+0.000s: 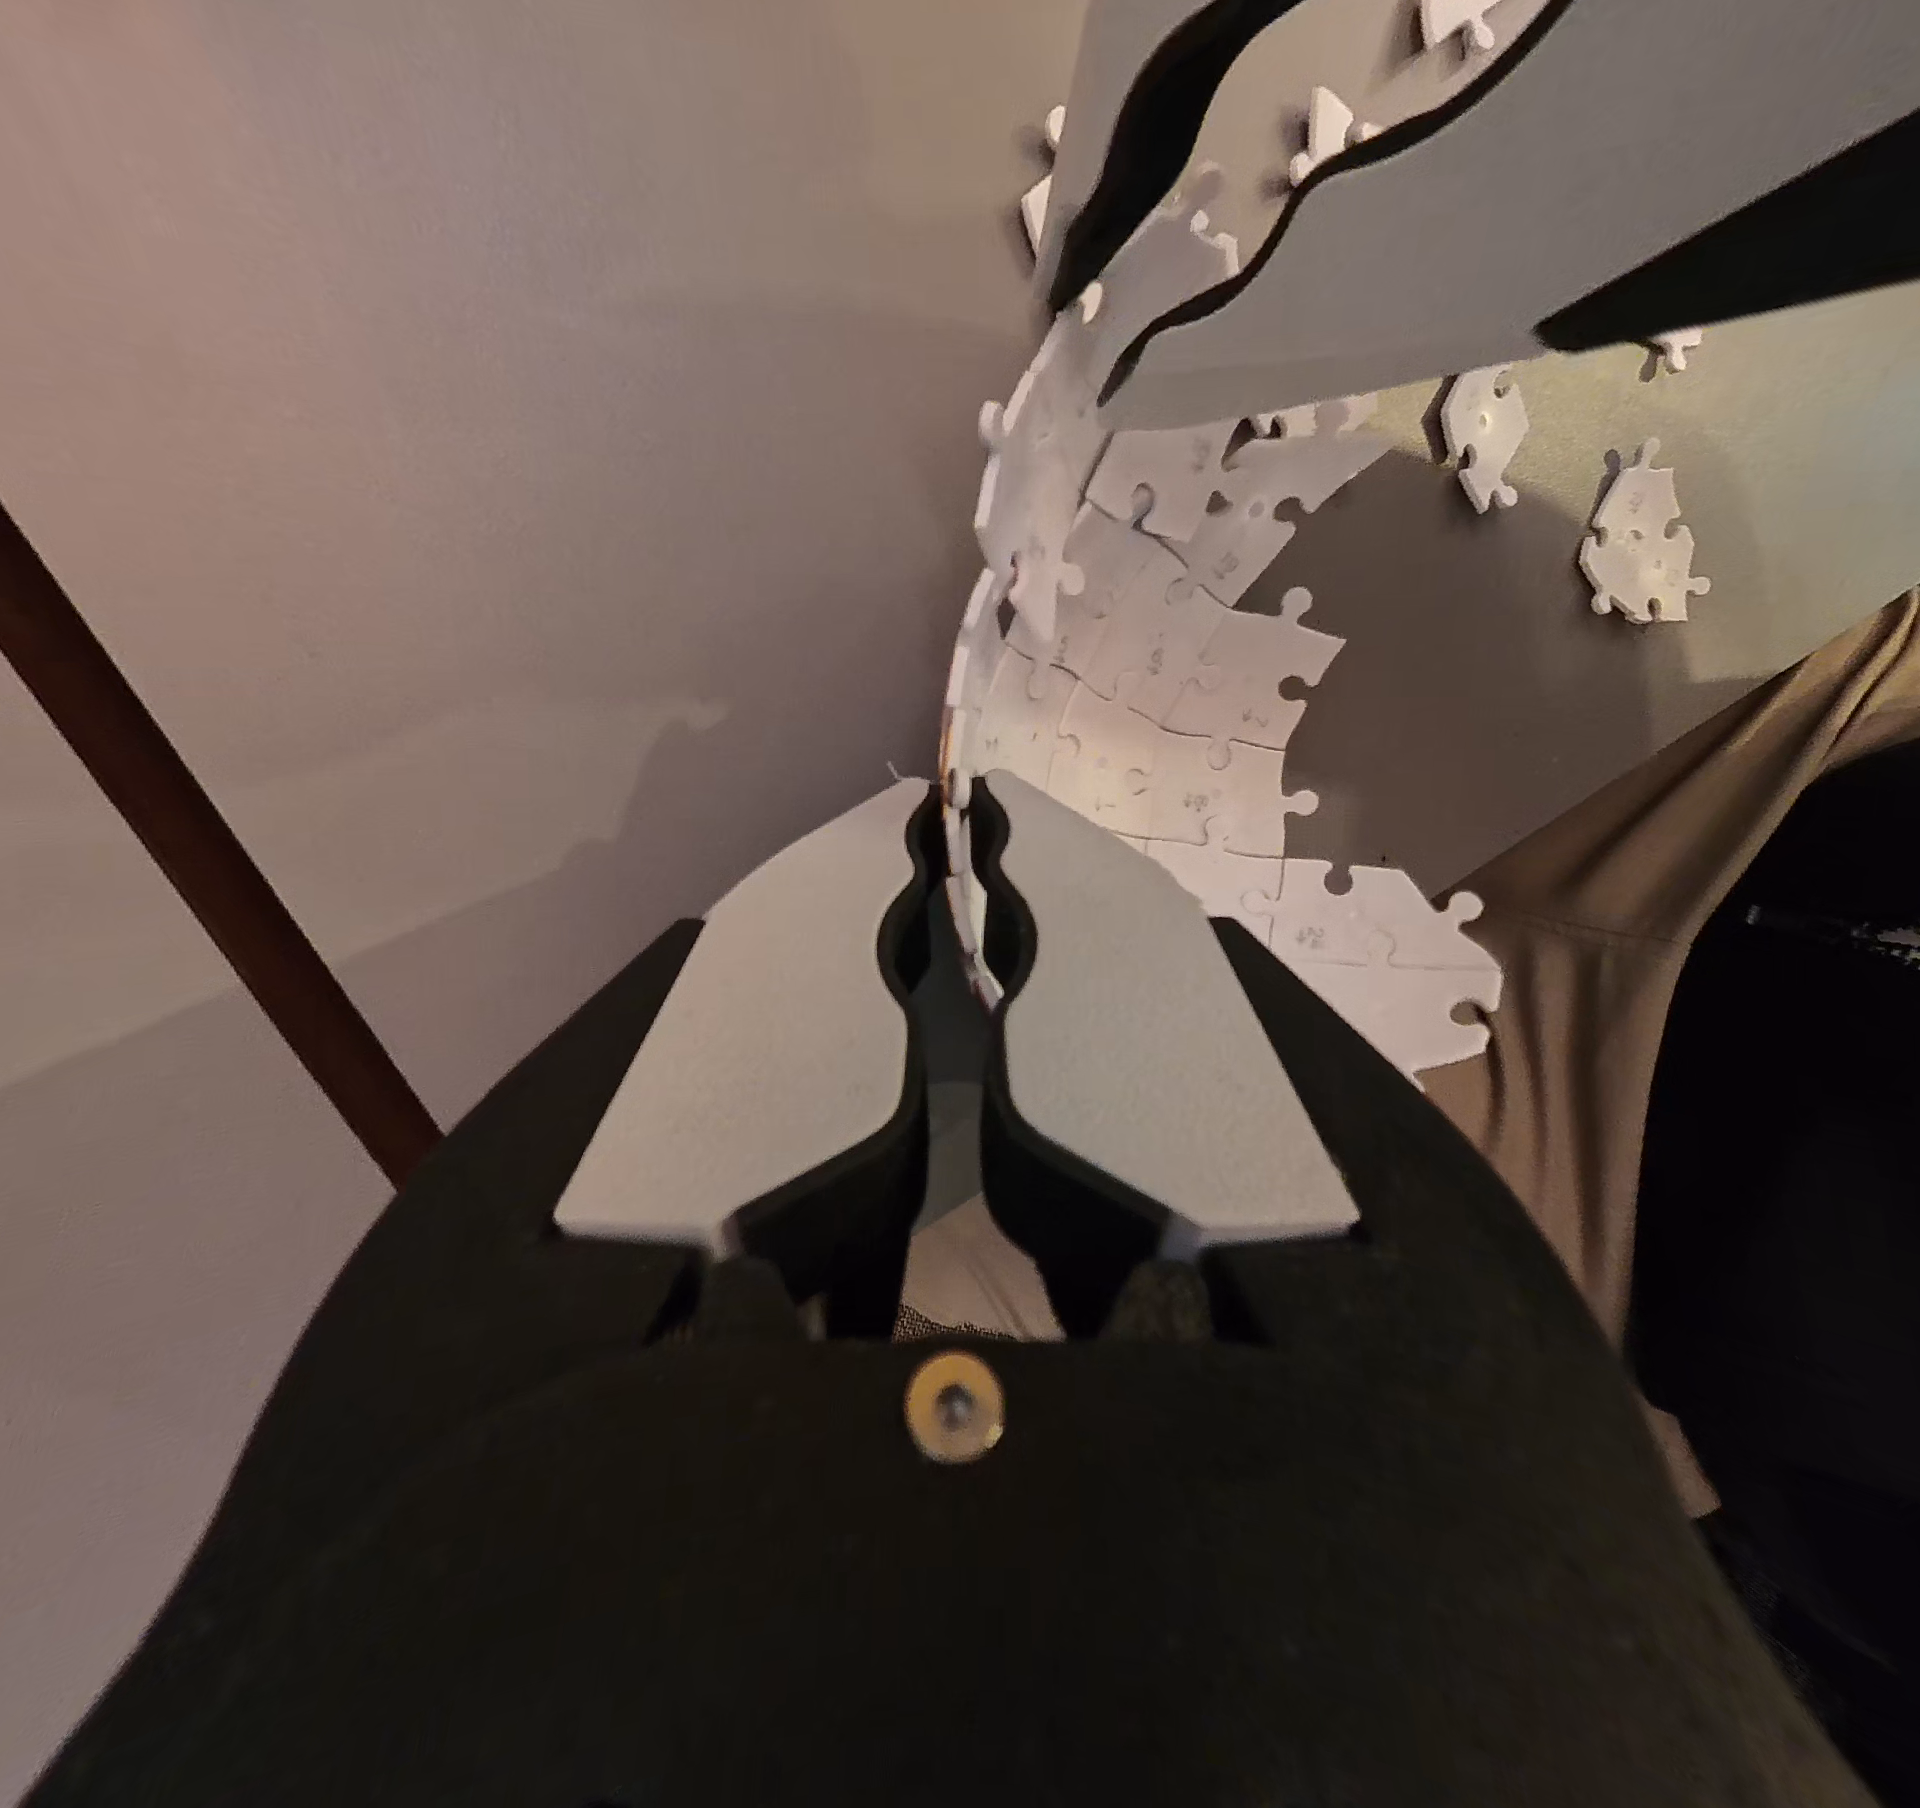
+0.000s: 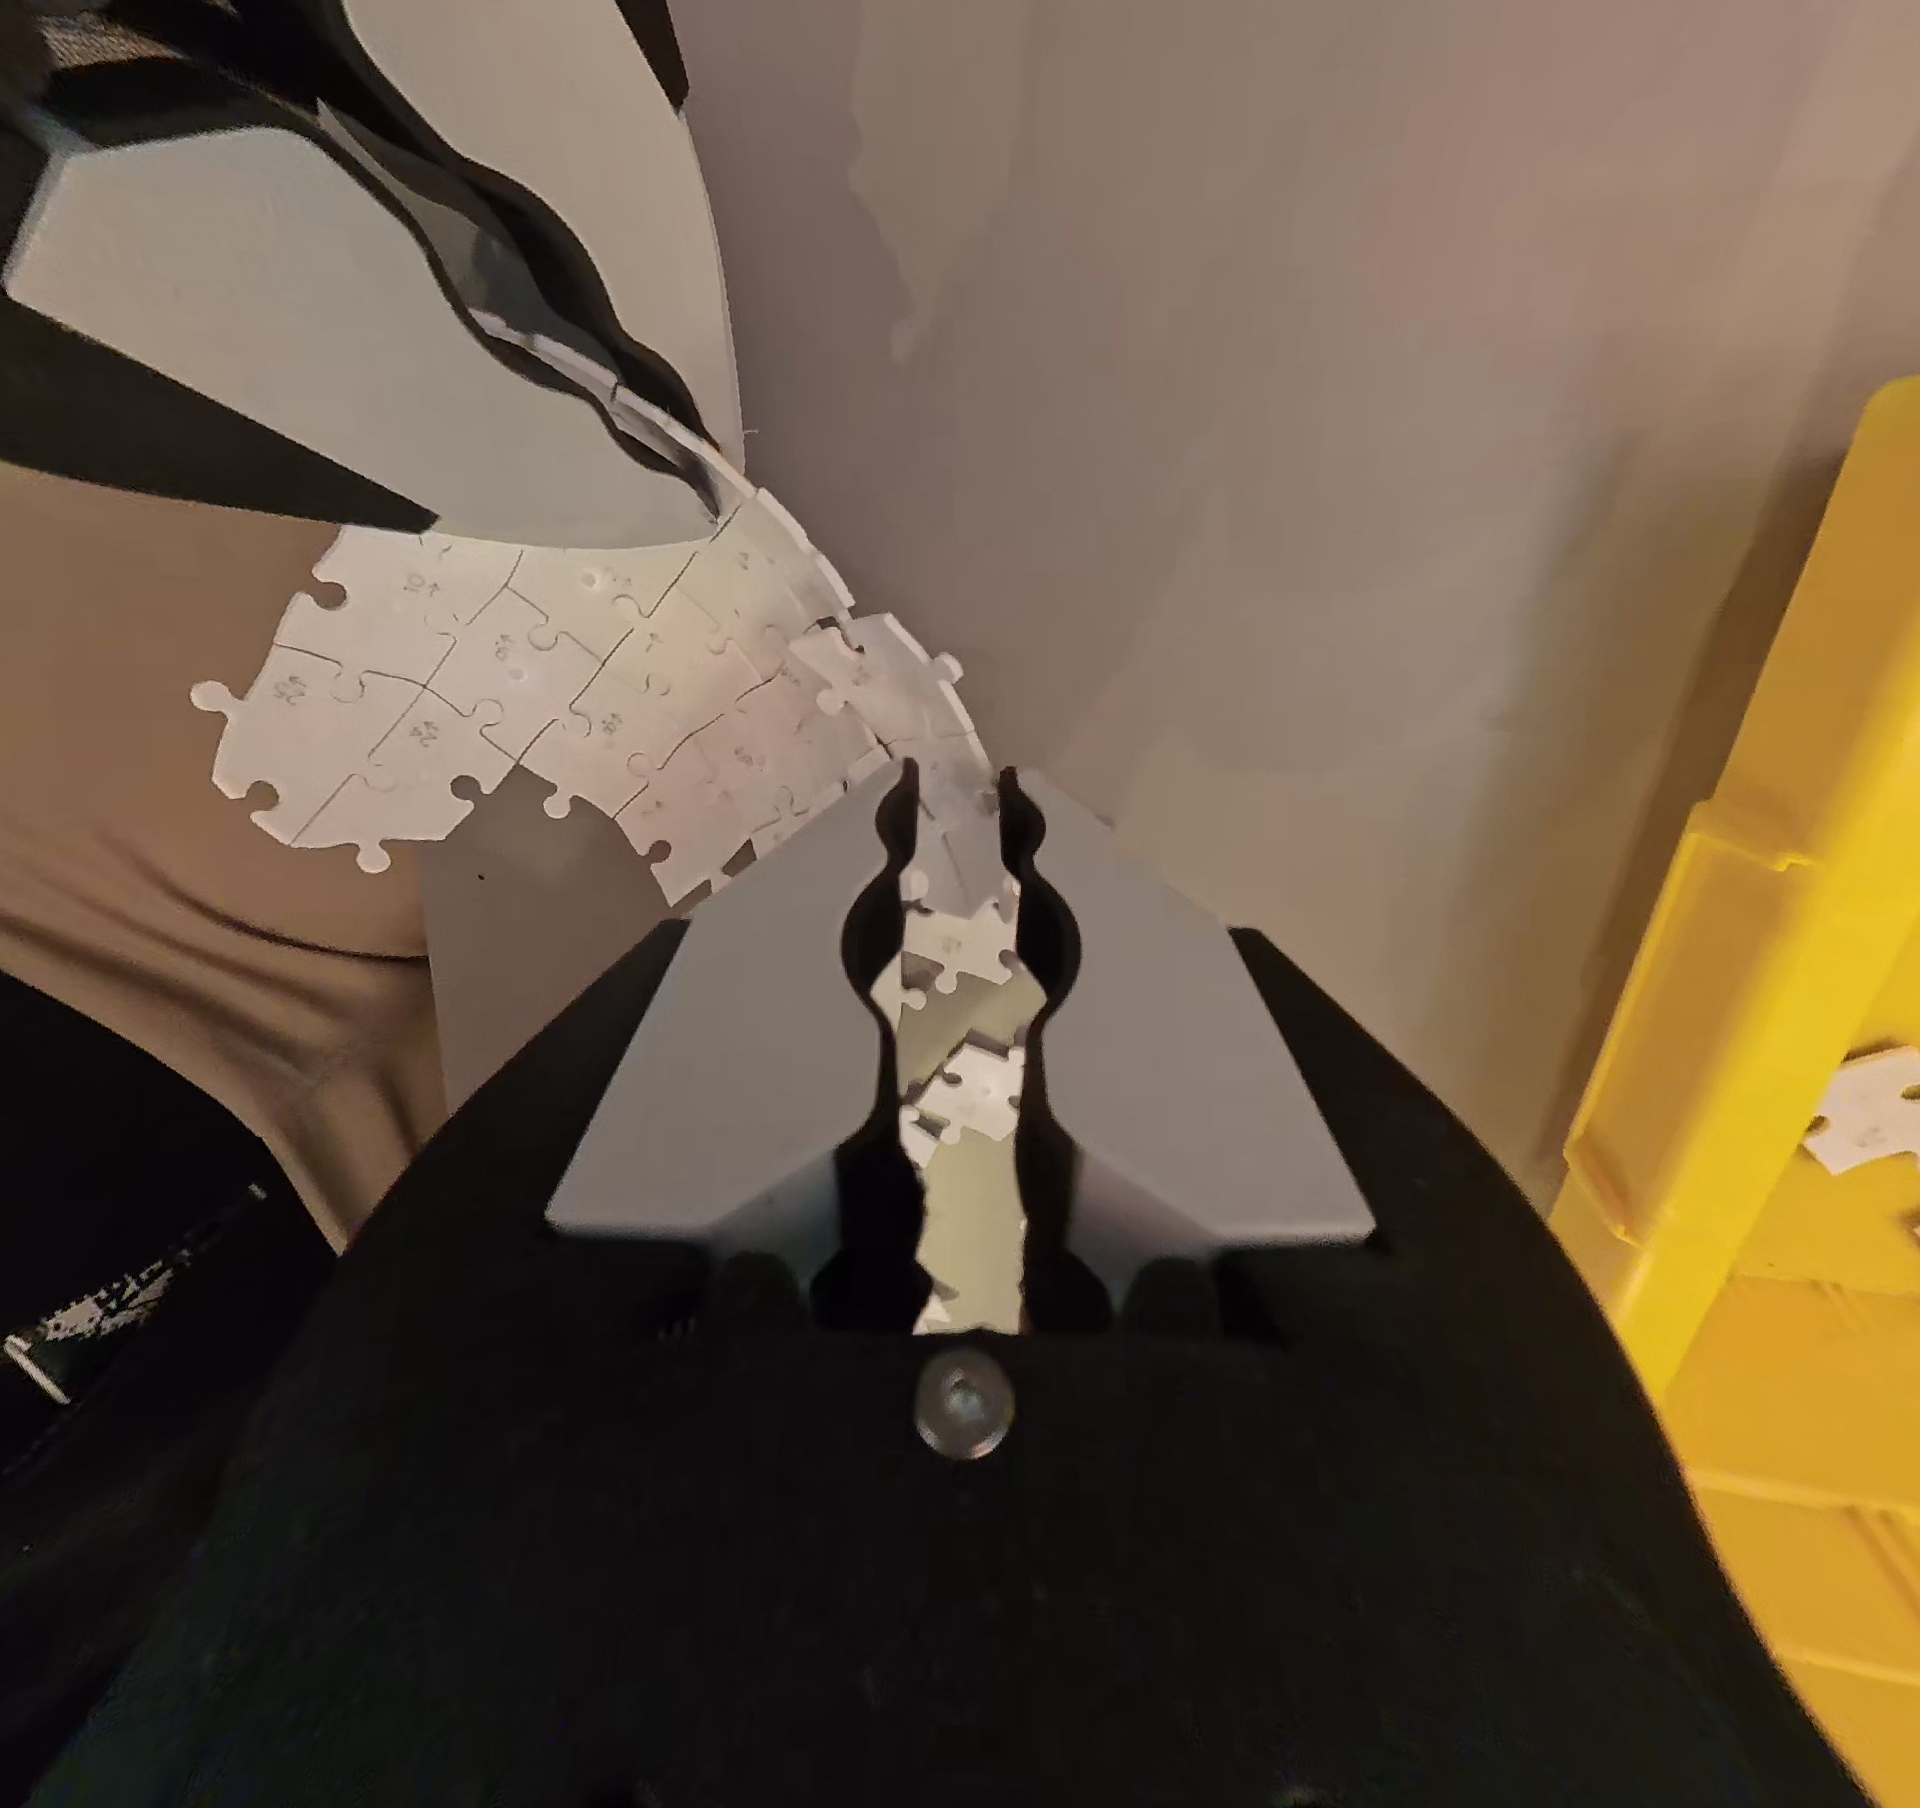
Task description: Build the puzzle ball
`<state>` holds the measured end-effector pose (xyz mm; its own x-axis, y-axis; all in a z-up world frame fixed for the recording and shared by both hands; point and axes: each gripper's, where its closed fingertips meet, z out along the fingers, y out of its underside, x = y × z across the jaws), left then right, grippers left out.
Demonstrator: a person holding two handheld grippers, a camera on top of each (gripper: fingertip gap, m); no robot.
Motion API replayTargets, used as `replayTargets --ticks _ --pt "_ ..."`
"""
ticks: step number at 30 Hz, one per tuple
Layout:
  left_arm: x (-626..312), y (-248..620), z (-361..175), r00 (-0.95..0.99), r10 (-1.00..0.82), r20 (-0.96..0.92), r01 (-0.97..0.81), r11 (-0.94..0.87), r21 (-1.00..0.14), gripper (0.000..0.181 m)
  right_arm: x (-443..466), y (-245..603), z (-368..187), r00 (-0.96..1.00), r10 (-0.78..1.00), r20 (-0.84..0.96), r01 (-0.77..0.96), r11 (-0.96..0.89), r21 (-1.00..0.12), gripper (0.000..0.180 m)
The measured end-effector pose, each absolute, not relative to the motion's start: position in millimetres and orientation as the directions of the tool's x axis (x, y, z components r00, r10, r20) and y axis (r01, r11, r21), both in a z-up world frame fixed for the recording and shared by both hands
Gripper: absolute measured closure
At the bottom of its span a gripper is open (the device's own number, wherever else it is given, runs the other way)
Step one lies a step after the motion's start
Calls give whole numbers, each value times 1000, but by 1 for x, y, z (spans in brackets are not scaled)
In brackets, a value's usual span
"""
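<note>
A curved white section of joined puzzle pieces (image 1: 1174, 698) is held in the air between both grippers, above a grey table (image 1: 1455, 667). My left gripper (image 1: 956, 802) is shut on the section's near edge, which runs thin between its tips. My right gripper (image 2: 958, 776) is closed on the opposite end of the section (image 2: 582, 678), with pieces showing in the narrow gap between its fingers. Each gripper also shows in the other's view, the right one (image 1: 1086, 350) at the top and the left one (image 2: 717, 485) at the upper left.
Several loose white pieces (image 1: 1642, 553) lie on the grey table. A yellow bin (image 2: 1766, 927) at the right holds more pieces (image 2: 1870, 1114). A person's beige garment (image 1: 1662, 823) is close behind the section. A pale wall and a dark brown bar (image 1: 208, 823) lie beyond. The gap from one gripper's tips to the other's is roughly 7 cm.
</note>
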<state>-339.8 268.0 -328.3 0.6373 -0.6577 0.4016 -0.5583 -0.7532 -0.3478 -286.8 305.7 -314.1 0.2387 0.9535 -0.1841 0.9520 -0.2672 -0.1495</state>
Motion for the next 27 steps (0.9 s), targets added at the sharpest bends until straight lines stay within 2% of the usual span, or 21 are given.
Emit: replayTargets --ticks 14,27 --pt "-339 268 -328 637 -657 403 -558 -754 -347 176 -299 304 -319 231 962 -149 930 -263 -257 154" --pt "-341 267 -329 644 -645 411 -556 -764 -328 176 -303 303 -328 212 968 -134 916 -245 -318 154"
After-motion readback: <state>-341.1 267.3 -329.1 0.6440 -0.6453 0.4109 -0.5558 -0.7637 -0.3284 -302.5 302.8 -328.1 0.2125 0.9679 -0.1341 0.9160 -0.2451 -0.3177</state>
